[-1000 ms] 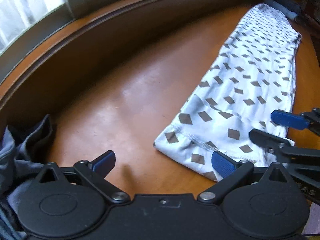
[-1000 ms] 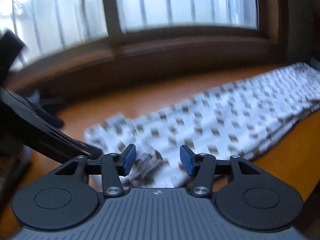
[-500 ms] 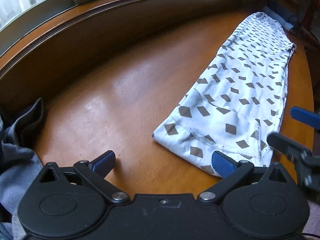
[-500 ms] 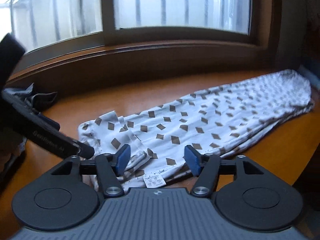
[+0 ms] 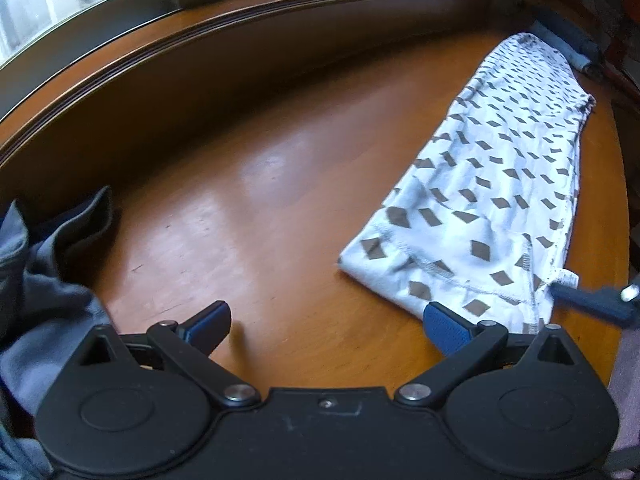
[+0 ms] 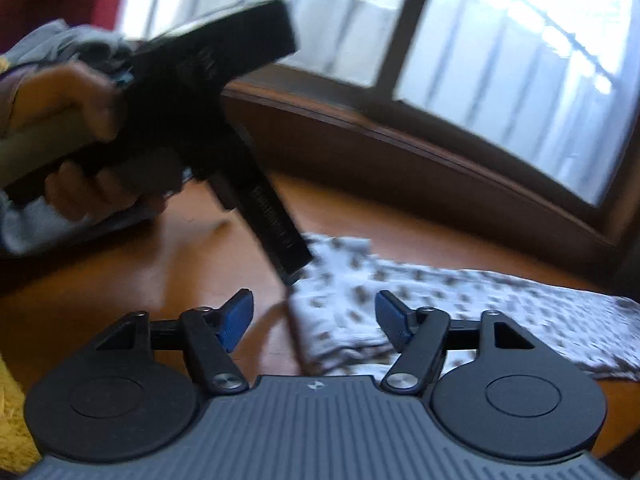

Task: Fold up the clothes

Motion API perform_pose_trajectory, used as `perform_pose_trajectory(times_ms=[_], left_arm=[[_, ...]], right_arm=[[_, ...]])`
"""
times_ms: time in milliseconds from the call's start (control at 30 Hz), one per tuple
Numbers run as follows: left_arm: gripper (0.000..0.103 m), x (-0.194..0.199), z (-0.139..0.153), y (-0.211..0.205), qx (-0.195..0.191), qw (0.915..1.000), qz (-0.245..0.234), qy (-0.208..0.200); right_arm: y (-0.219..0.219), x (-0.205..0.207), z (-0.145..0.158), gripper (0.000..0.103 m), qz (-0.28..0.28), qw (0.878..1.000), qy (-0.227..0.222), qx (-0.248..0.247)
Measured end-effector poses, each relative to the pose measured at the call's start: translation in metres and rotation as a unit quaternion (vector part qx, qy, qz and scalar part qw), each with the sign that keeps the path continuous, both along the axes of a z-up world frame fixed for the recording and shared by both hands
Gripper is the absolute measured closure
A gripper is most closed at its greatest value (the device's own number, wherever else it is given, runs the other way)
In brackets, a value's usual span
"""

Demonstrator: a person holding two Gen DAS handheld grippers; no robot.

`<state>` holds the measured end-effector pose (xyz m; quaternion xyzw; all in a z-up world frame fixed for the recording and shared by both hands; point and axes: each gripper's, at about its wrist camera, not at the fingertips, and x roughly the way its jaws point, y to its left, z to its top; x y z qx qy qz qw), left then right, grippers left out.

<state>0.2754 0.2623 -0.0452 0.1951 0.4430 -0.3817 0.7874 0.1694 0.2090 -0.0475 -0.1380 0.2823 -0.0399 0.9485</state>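
The wooden worktop [image 5: 260, 184] runs under a window, and the white patterned garment [image 5: 500, 200] lies along its right side as a long narrow strip, already doubled lengthwise, its long axis running from the near right edge back toward the far right corner. A grey garment [image 5: 36, 264] is heaped at the near left edge, well apart from it. The strip's near hem end, with its care label, lies just ahead of the right hand-held gripper [image 6: 316, 320], whose fingers are spread with nothing between them and straddle that end. The left hand-held gripper [image 5: 326, 320], likewise released and empty, hangs over bare wood to the left of the hem corner. I judge the right one nearer; folding end over end would mean carrying the near end toward the far corner.
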Motion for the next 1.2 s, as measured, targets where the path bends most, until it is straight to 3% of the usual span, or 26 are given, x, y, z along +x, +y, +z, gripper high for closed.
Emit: perform_pose_trajectory(times_ms=[67, 267, 333, 433, 667, 733, 867, 967, 1033, 1067, 1200], left_arm=[[0.000, 0.002, 0.000, 0.006, 0.001, 1.0000, 0.005, 0.002], [0.000, 0.007, -0.004, 0.014, 0.011, 0.9998, 0.016, 0.007], [0.000, 0.007, -0.006, 0.014, 0.016, 0.9997, 0.014, 0.007], [0.000, 0.003, -0.008, 0.009, 0.027, 0.9996, 0.002, -0.006], [0.000, -0.005, -0.010, -0.005, 0.026, 0.9991, -0.032, -0.013], [0.000, -0.005, -0.010, -0.010, 0.025, 0.9988, -0.039, -0.014], [0.000, -0.006, -0.010, -0.018, 0.026, 0.9986, -0.042, -0.019], [0.000, -0.006, -0.007, -0.022, 0.025, 0.9985, -0.044, -0.022], [0.000, -0.007, -0.005, -0.025, 0.025, 0.9984, -0.045, -0.023], [0.000, -0.007, -0.004, -0.026, 0.025, 0.9984, -0.046, -0.024], [0.000, -0.009, 0.000, -0.031, 0.024, 0.9982, -0.048, -0.027]], right_arm=[[0.000, 0.007, -0.005, 0.049, 0.014, 1.000, 0.018, -0.004], [-0.014, 0.020, -0.016, 0.052, -0.005, 0.999, 0.037, -0.008], [-0.023, 0.023, -0.015, 0.075, -0.027, 0.999, 0.041, 0.020], [-0.035, 0.022, -0.013, 0.081, -0.058, 0.994, 0.037, 0.082], [-0.069, 0.011, -0.009, 0.084, -0.108, 0.967, 0.015, 0.230], [-0.068, 0.006, -0.008, 0.084, -0.112, 0.964, 0.010, 0.243], [-0.057, -0.002, -0.007, 0.083, -0.100, 0.967, 0.013, 0.232], [-0.048, -0.008, -0.004, 0.069, -0.085, 0.976, 0.016, 0.202], [-0.041, -0.013, -0.001, 0.034, -0.075, 0.985, 0.011, 0.156], [-0.036, -0.017, 0.000, 0.030, -0.069, 0.990, 0.004, 0.123], [-0.020, -0.019, -0.007, 0.029, -0.037, 0.999, -0.002, 0.003]])
